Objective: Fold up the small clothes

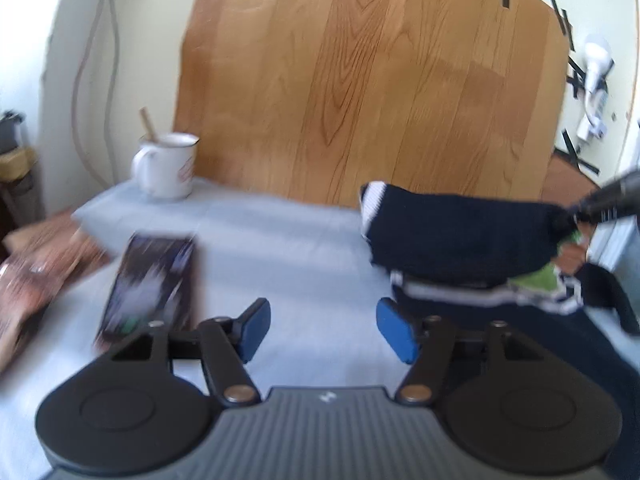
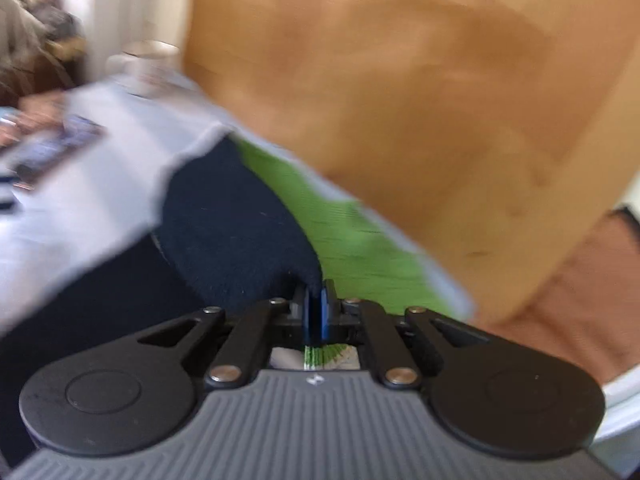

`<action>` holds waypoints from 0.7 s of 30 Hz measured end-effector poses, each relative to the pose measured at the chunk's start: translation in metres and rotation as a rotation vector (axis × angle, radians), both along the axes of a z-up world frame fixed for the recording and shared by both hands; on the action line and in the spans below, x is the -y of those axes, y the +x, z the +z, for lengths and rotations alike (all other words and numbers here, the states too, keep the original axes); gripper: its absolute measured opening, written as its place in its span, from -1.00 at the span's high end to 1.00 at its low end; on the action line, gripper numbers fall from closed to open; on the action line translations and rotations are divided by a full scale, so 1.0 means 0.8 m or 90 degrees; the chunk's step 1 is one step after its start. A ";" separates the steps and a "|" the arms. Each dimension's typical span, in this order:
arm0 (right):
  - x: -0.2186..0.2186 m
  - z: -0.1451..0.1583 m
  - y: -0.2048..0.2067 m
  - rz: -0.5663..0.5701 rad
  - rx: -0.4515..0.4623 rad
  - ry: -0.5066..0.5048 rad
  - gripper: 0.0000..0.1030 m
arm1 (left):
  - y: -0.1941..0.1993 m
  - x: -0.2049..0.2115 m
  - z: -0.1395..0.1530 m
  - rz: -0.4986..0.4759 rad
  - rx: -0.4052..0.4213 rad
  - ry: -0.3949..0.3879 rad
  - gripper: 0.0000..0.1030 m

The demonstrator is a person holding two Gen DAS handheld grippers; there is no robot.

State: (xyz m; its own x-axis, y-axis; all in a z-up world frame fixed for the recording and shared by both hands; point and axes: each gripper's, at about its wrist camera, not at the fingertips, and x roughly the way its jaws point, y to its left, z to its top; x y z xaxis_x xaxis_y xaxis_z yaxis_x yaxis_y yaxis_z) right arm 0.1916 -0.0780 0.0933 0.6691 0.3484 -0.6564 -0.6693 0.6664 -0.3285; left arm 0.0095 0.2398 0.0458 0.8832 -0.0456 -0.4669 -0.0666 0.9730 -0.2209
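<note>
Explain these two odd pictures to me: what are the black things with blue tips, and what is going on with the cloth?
There is no robot. A person holds one pair of tongs in each hand, with a camera on each looking along its fingers. In the left picture the left tongs stand open and empty over a pale cloth-covered table. On it are a white mug, a phone and clothes. In the right picture the right tongs are shut on a dark navy sock, lifting it above something green.
</note>
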 end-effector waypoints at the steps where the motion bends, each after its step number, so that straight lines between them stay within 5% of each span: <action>1: 0.005 -0.003 0.012 -0.009 0.015 -0.009 0.84 | 0.022 0.003 0.007 -0.003 0.003 -0.003 -0.17; 6: 0.013 -0.026 0.075 -0.026 0.047 -0.016 0.84 | 0.147 0.024 0.015 -0.019 -0.020 -0.037 -0.23; 13: 0.011 -0.060 0.141 -0.050 0.036 -0.015 0.84 | 0.289 0.060 -0.026 -0.037 -0.121 -0.095 -0.24; 14: 0.012 -0.063 0.143 -0.058 0.030 -0.013 0.84 | 0.300 0.066 -0.034 -0.031 -0.134 -0.094 -0.15; 16: 0.022 -0.076 0.156 -0.072 0.008 0.004 0.83 | 0.318 0.075 -0.053 -0.018 -0.166 -0.080 0.80; 21: 0.041 -0.104 0.164 -0.099 -0.052 0.046 0.83 | 0.302 0.085 -0.057 0.036 -0.098 -0.040 0.83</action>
State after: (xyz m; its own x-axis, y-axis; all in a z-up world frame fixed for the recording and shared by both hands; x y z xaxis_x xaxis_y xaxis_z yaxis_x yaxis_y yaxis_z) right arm 0.3228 -0.1109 0.0104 0.6645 0.2931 -0.6873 -0.5788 0.7838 -0.2253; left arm 0.2514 0.1721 0.0003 0.8032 -0.0312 -0.5948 -0.1582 0.9516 -0.2636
